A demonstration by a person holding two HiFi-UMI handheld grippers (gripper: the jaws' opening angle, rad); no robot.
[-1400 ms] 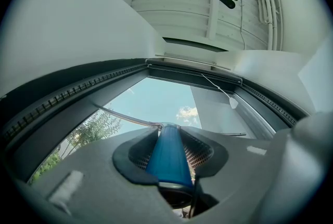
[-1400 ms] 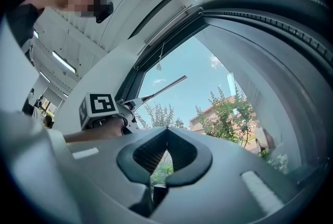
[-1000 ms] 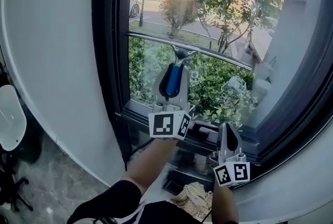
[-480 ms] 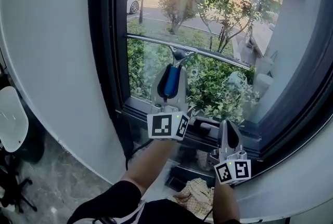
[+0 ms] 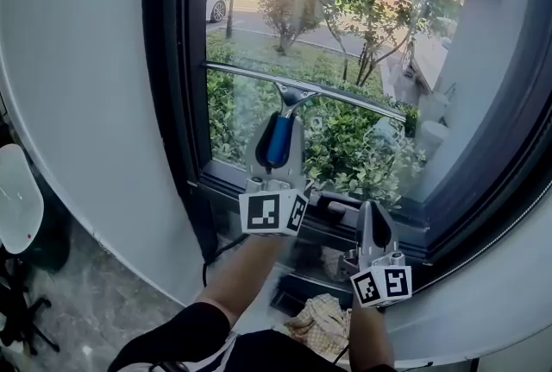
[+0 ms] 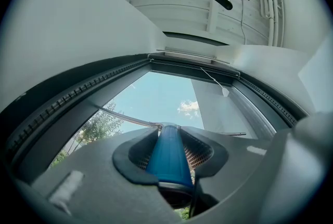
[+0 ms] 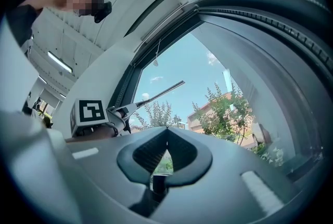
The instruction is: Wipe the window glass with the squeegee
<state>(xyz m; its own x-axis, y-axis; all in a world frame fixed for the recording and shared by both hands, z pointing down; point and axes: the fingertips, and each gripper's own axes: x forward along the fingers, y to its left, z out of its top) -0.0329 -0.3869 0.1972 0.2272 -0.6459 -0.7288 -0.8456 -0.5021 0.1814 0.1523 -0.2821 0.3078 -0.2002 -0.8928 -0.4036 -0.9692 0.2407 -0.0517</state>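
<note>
— Looking for the squeegee (image 5: 291, 94)?
— Up against the window glass (image 5: 362, 25), in the lower part. Held by its blue handle (image 5: 278, 140) in the left gripper (image 5: 279, 129), squeezed tight from both sides.
— And the right gripper (image 5: 373, 215)?
— Down low, near the bottom window frame (image 5: 332, 208), off to the right. Pinched closed on nothing at all. Well apart from the squeegee.
— Which way for the long blade (image 5: 345, 96)?
— Lying sideways. Starting by the left edge of the glass and reaching most of the way across, tipped a bit lower on the right. Handle sticking down and back from the middle of it, toward the person.
— So which way to wipe, most likely?
— Across the blade, not along it. Up or down the pane, then, never sideways. Lots of glass above the blade, only a small strip below before the frame. No telling the next way from here.
— Nearer gripper for the job?
— The left one, already on the handle. Probably no work for the right one just now.
— Anything to be careful about?
— Keeping the whole blade flat on the glass, maybe. Hard to see whether pressed evenly at both ends. Worth minding the tilt too, for fear of streaks.
— Anything else down there?
— A crumpled cloth (image 5: 321, 320), low down between the two arms, under the frame. Green bushes (image 5: 354, 150) outside, behind the glass.
</note>
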